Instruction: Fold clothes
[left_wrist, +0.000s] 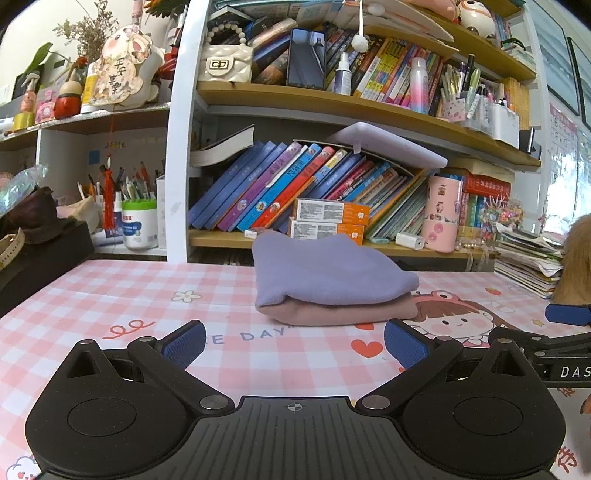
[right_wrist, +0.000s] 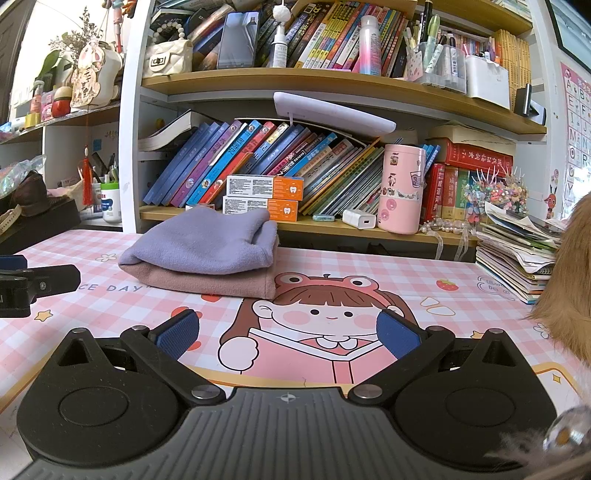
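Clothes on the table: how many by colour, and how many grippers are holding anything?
Purple folded cloth: 1, on top
Pink folded cloth: 1, underneath
Total clothes on the table: 2, in one stack
Grippers holding something: 0; left gripper and right gripper are both open, short of the stack.

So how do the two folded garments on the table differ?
The purple garment lies on top; the pink garment lies underneath, directly on the checked tablecloth. The purple one looks bulkier and more rumpled, the pink one flatter and mostly covered. Both are folded, stacked before the bookshelf, and touched by neither gripper.
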